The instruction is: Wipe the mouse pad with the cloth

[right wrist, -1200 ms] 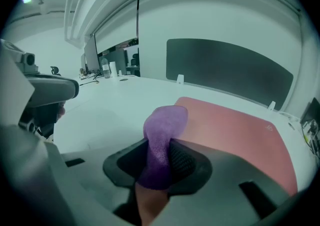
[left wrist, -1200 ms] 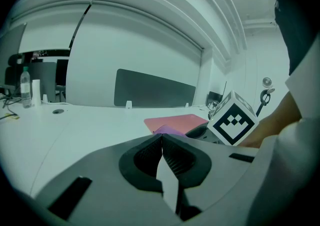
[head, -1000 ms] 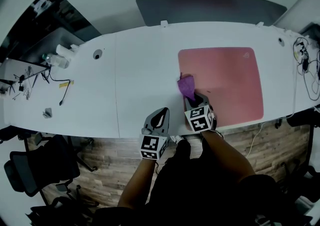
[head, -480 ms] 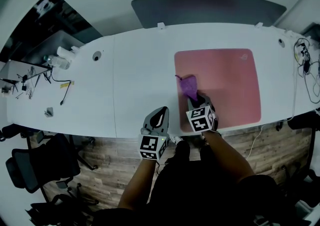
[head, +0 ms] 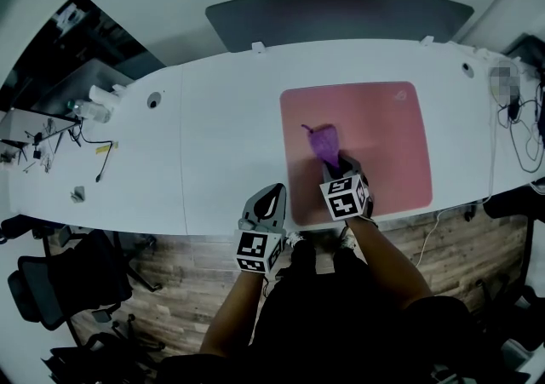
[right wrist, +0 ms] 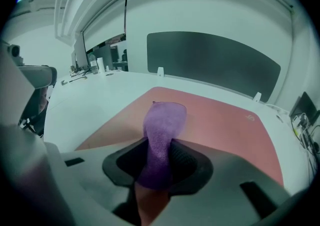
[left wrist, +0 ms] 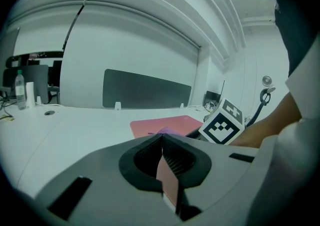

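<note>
Mouse pad (head: 375,118), pink, lies near the front edge of the desk (head: 221,144). My right tongs (head: 336,167) pinch the purple cloth (head: 324,142) on its left half; left tongs (head: 269,197) closed, empty. Best: flat, overlapping strokes.

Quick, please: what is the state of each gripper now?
Left gripper: closed, holding nothing.
Right gripper: closed on the cloth.
</note>
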{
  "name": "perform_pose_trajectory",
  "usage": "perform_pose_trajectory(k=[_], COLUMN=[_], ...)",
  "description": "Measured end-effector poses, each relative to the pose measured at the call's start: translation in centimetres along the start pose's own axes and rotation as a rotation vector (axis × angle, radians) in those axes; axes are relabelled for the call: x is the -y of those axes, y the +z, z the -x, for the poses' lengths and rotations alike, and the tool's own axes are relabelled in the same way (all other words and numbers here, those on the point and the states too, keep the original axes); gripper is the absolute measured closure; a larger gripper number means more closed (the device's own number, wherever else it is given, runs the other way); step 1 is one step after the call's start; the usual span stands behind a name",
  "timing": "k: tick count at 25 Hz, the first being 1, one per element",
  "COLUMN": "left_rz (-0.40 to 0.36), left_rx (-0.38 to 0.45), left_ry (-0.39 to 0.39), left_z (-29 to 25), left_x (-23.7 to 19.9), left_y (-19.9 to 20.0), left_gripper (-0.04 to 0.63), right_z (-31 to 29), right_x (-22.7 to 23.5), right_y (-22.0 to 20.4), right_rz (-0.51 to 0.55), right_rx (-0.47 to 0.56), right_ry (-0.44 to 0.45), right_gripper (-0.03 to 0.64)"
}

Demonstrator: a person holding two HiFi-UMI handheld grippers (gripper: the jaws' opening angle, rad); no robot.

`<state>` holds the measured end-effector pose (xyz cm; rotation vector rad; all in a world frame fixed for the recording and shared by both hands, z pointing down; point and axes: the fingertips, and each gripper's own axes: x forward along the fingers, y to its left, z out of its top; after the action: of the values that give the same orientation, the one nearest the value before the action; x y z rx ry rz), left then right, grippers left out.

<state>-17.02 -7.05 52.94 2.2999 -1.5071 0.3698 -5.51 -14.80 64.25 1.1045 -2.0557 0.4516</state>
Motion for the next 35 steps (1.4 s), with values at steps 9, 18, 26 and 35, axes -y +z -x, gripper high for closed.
perform_pose_trajectory(k=[9,18,26,35], left_rz=[0.011,0.006,-0.001,-0.023], left_rx=[-0.012,-0.012,-0.023,-0.026], left_ry=[0.002,-0.034,-0.036,-0.036], left_z=[-1.2,-3.3,-4.4,-4.2], left_x=[2.1,5.4,7.2,8.3], left_y=[-0.5,-0.5,-0.8,-0.5], left_gripper=[0.574,0.574,0.574,0.574], right_z=[1.1,2.7,4.6,6.4], right_x=[4.4,10.5,16.4,21.4], right_y=[-1.5,-4.0,-6.5,-8.7], right_rz=[-0.009,-0.043,-0.061,-0.021], right_rx=[0.004,-0.016,-0.036,-0.056], right_ry=[-0.051,-0.122,-0.201,-0.273], right_gripper=[0.483,0.482,0.482,0.482])
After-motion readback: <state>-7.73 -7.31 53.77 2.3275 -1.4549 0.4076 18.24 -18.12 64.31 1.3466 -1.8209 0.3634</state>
